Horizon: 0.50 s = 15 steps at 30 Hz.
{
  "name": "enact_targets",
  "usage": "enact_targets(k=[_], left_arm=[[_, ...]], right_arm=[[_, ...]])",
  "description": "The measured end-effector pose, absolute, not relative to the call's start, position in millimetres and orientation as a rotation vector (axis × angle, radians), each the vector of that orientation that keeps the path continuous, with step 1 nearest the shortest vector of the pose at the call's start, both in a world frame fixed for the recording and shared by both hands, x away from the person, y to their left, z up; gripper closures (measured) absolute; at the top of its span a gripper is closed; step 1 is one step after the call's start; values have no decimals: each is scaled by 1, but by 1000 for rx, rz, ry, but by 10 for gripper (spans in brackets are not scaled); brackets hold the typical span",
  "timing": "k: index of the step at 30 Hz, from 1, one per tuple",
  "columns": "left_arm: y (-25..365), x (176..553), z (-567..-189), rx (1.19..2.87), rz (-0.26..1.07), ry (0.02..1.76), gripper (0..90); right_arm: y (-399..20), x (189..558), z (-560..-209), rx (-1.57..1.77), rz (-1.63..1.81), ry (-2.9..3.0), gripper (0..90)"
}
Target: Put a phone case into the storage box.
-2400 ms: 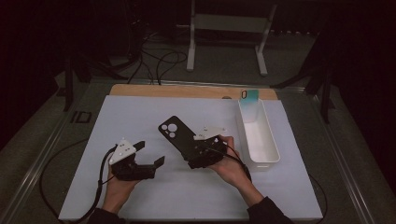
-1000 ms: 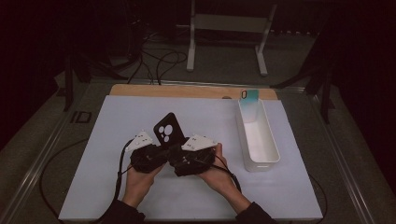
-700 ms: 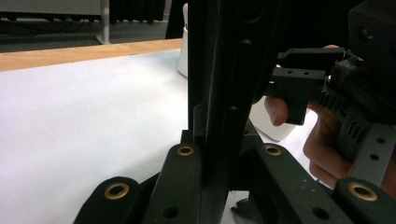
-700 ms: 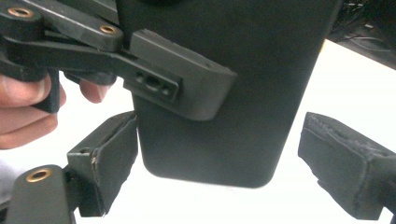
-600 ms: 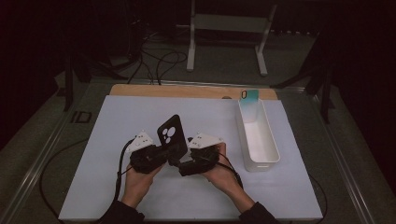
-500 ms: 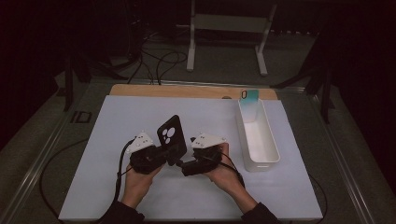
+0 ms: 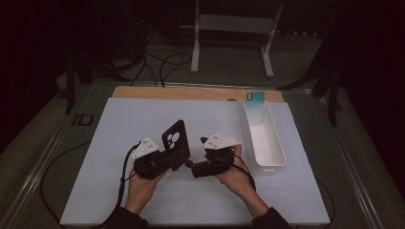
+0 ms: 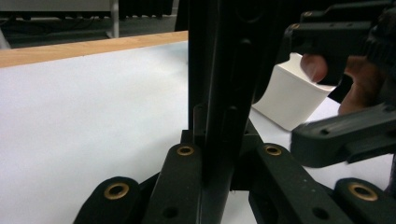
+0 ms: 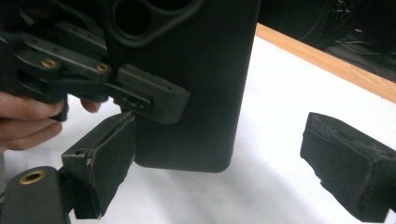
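The left gripper (image 7: 168,160) had its jaws squeezed tight on the flat black phone case with round camera holes (image 7: 175,143), holding it up on end just above the white counter (image 7: 119,124). The right gripper (image 9: 224,154) had its jaws wide open around the case with nothing held. A moment earlier both grippers were on the case, so this looked like a hand-over just done, and next the right one likely needs to pull clear.

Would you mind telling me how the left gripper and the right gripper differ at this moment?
The left gripper is shut on the black phone case, holding it upright on edge; the right gripper holds nothing. The left gripper's jaws stand close together against the case, while the right gripper's jaws stand wide apart, one pad near the case's lower edge. Both are black, carry a pale plate on top, and sit low over the white table.
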<state>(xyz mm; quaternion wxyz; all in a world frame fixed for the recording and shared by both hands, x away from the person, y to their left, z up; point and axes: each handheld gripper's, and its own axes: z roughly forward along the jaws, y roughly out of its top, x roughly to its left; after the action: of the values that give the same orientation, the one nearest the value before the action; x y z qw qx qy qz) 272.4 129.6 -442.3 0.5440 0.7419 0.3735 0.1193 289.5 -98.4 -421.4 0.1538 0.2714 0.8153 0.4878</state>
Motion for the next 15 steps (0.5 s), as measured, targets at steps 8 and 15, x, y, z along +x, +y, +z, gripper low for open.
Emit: enact_targets(k=[8,15], left_arm=[[129,272,-445,1771,292,885,853],[126,272,-448,1785,289,879,852]], right_arm=[[-97,288,-412,759,1425,2316,97],[-95,288,-402,749,1457,2294,87]])
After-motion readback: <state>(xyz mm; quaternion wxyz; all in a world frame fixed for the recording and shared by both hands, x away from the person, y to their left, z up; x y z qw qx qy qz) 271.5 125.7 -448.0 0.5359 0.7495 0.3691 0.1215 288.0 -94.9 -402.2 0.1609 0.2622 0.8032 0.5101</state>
